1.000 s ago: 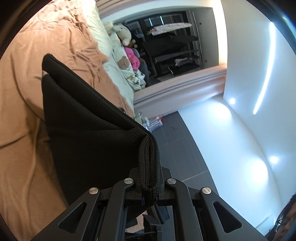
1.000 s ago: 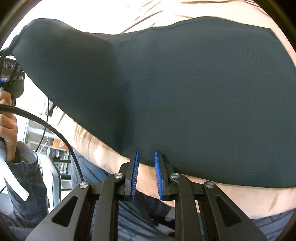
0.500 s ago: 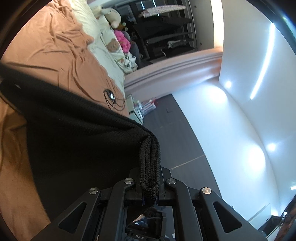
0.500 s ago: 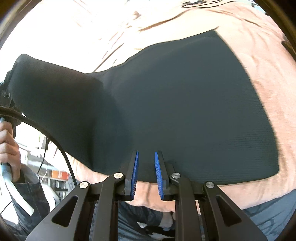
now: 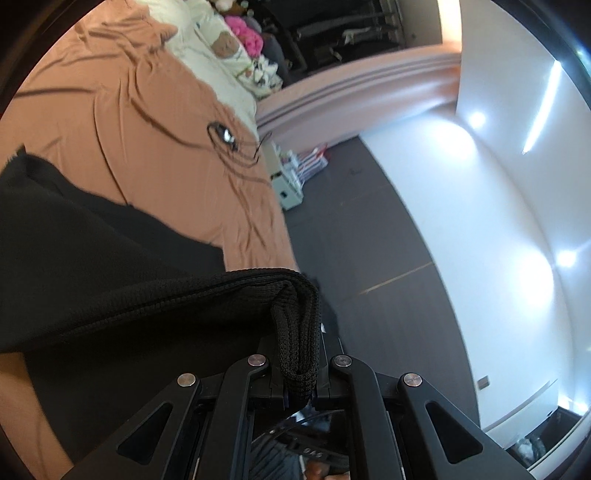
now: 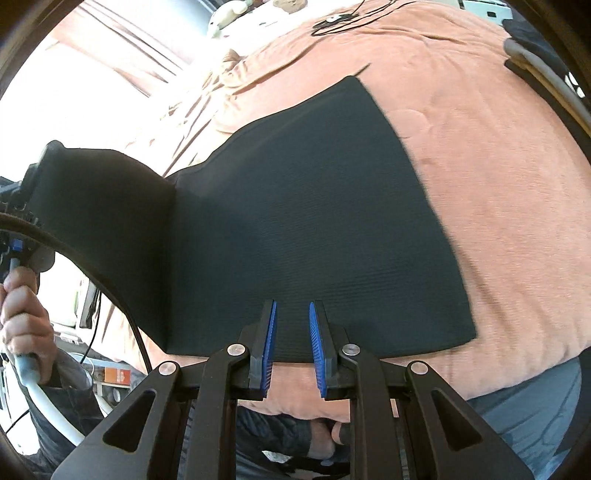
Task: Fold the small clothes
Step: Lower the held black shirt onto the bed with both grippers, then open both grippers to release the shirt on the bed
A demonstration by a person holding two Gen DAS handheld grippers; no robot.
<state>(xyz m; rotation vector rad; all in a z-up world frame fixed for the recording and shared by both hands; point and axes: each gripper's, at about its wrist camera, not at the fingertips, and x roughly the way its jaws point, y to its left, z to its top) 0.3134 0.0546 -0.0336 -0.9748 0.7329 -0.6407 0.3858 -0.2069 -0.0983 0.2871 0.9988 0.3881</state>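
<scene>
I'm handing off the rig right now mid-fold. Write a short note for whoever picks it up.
Left hand-held gripper: shut on a bunched edge of the black garment, holding that end up off the bed.
Right hand-held gripper: open, empty, above the garment's near edge.
The rest of the garment lies flat on the orange bedsheet.
Done: one end lifted.
Left: carry it over, lay it down, smooth.

Black linkage tool (image 6: 291, 345) w/ blue ribbed pads (image 6: 268, 347), silver screws.

Peach bedsheet (image 5: 122, 122), pink plush toy (image 5: 246, 32), dark floor (image 5: 354, 229), white wall (image 5: 498, 221)
</scene>
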